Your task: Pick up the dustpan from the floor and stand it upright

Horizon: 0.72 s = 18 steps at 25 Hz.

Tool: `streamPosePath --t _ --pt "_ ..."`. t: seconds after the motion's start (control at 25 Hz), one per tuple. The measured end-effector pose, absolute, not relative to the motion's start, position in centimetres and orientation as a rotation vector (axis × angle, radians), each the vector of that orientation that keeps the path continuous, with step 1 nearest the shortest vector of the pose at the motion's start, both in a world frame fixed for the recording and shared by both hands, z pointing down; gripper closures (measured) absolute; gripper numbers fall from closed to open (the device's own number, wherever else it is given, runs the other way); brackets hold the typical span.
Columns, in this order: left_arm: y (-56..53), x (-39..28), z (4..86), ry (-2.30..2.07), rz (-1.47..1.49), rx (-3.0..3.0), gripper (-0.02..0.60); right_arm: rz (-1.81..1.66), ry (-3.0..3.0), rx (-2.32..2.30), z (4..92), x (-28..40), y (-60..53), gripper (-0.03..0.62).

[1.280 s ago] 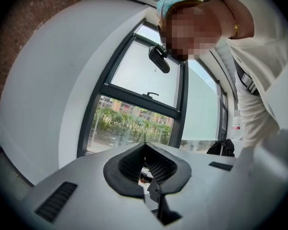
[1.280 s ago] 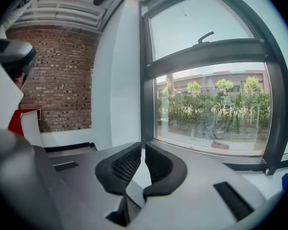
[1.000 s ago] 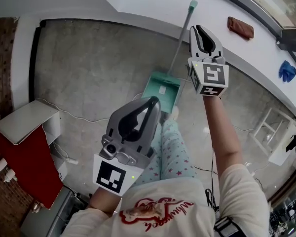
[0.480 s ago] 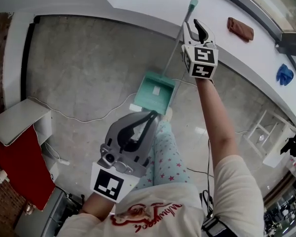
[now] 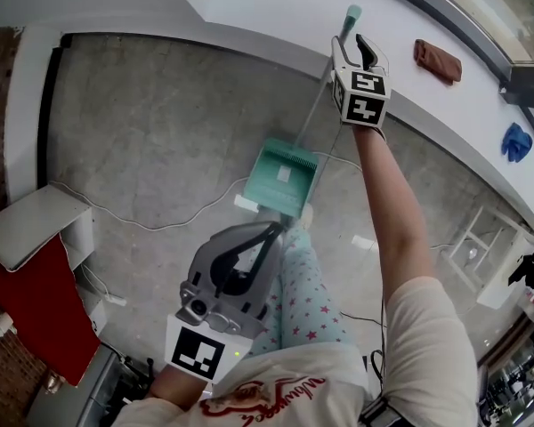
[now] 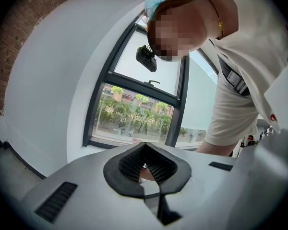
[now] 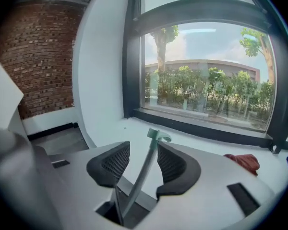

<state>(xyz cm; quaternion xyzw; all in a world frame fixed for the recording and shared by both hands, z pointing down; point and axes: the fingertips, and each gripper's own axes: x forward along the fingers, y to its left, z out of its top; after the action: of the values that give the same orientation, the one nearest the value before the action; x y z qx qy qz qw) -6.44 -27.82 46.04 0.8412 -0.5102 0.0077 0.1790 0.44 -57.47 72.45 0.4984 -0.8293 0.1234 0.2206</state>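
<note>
**Dustpan on end, R jaws open round handle**

Dustpan (image 5: pixel 283 176) on floor (image 5: pixel 151 123), just ahead of person's foot. Pan end down, handle (image 5: pixel 325 83) rising steeply twd white window ledge (image 5: pixel 249 12). Looks upright or v. near it. Can't tell whether handle tip leans on ledge or stands free.

R gripper (image 5: pixel 351 50) high up, by top of handle, nose tipped down a little. Jaws wide apart, just been opening. Seen from R gripper view: handle running up betw the pads, close to one, not pinched. So nothing gripped.

Grip point near handle top prob. chosen for leverage, and to tip pan up w/o stooping. Jaws straddling handle prob. as a guard: quick re-close poss. if it topples.

L gripper (image 5: pixel 271 231) low, close to body, well apart from dustpan. Jaws closed tip to tip, nothing in them. Spare hand, since this looks a one-grip job.

Main step prob. done. Left to do: check it stands alone, then draw R gripper clear w/o knocking handle. Risk: narrow pan edge on concrete, easy to tip.
</note>
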Motion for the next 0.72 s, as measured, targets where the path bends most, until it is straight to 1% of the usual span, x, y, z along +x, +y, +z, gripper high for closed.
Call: streamPosePath --t 0.2,0.72 --pt "-28.0 -7.5 46.1 -1.47 -0.014 2.336 0.563 0.413 -2.23 1.416 75.0 1.2 -58.3 0.404" --pt "-27.6 -9.1 47.8 -1.508 -0.007 2.292 0.563 0.514 -2.126 1.402 79.1 1.0 -60.8 0.405"
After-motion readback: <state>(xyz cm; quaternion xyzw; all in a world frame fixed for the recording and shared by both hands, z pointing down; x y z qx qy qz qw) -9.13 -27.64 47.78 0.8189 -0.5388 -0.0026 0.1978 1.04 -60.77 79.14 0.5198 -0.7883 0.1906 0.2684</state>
